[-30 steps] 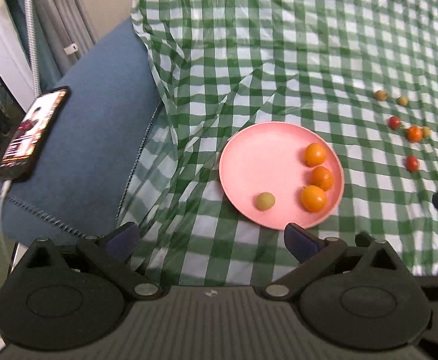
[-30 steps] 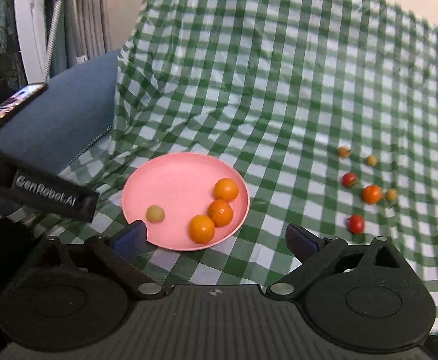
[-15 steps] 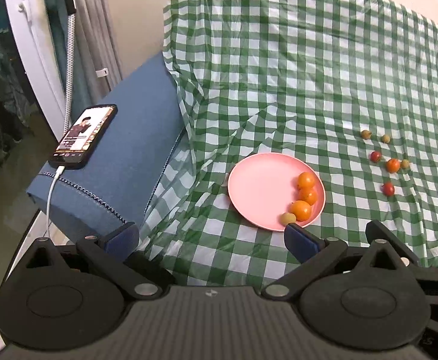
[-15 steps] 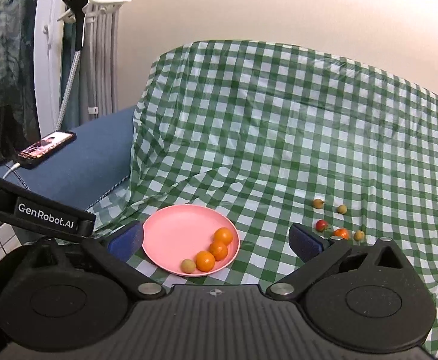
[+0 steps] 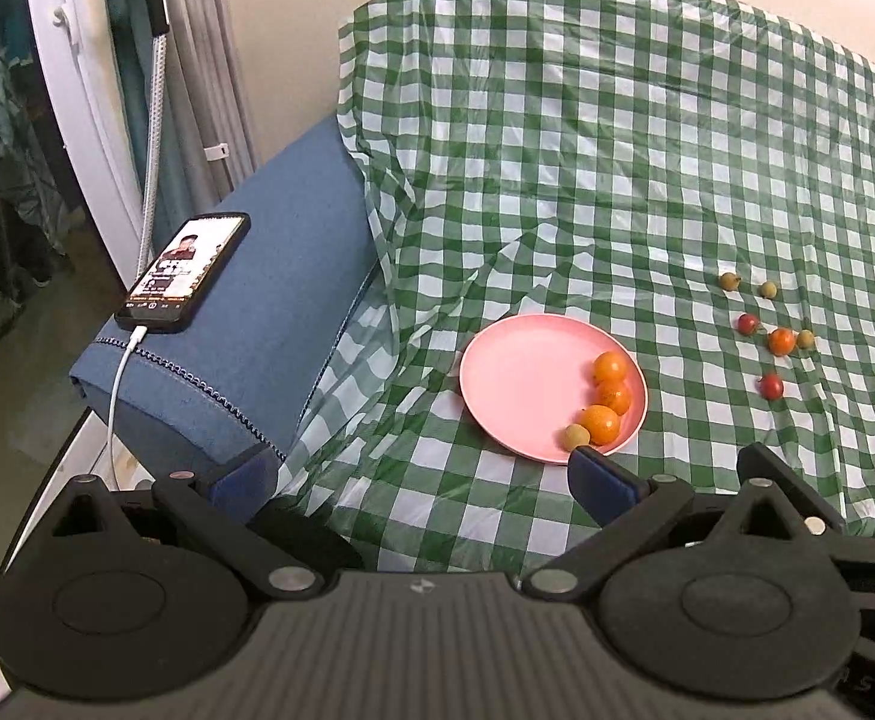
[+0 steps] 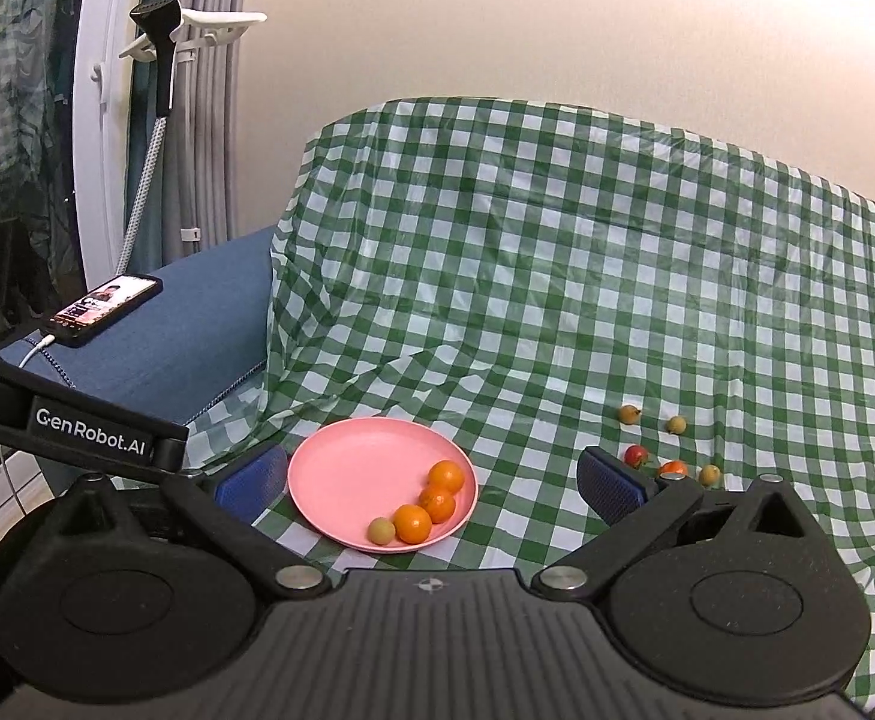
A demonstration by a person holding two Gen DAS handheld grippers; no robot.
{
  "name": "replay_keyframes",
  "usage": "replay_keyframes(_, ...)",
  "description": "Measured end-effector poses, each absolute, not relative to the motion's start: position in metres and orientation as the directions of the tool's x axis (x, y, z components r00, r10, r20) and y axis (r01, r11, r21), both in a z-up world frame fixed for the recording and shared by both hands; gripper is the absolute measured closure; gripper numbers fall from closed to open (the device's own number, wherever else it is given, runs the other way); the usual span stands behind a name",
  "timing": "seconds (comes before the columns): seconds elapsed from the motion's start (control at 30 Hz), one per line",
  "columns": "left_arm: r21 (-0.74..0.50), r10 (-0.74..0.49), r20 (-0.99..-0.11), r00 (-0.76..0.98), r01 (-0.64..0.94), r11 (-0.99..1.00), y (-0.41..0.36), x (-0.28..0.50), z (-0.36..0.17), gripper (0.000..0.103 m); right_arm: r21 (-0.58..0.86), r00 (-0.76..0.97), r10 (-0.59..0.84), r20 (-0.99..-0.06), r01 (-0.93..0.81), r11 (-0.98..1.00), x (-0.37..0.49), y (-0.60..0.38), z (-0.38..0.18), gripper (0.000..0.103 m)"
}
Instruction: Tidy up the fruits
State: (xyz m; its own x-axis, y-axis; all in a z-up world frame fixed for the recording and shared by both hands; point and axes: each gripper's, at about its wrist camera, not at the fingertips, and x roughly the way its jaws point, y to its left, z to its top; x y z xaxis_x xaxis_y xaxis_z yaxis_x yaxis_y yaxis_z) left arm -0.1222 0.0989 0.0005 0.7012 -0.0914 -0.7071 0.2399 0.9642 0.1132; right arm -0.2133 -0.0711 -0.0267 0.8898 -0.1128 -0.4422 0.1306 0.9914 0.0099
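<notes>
Green-checked plastic cloth [image 5: 587, 138] drapes the surface. Both tongs stand apart and empty, the left gripper [image 5: 419, 474] and right gripper [image 6: 431, 483] held back from the pink plate [image 6: 341, 474], which lies just ahead between the right one's fingers. It holds three small oranges [image 6: 437, 505] and a pale fruit [image 6: 381, 531]. Loose little fruits [image 5: 771, 386] lie ahead to the right: light, round, likely to roll, so pinch gently across the middle.

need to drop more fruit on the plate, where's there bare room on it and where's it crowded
The pink plate is bare across its left and far side. Its near right edge is crowded: three orange fruits and a small yellow-green fruit cluster there. Checked cloth lies bare between the plate and the loose fruits.
</notes>
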Motion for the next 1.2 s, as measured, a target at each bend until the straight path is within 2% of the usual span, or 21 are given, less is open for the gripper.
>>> replay_keyframes(1.2,0.155,-0.035,-0.779,0.626,0.246,0.957,0.077,-0.086,-0.03,0.0,0.071,0.842,-0.075,-0.534,0.133,0.989,-0.181,-0.102,-0.062,0.001)
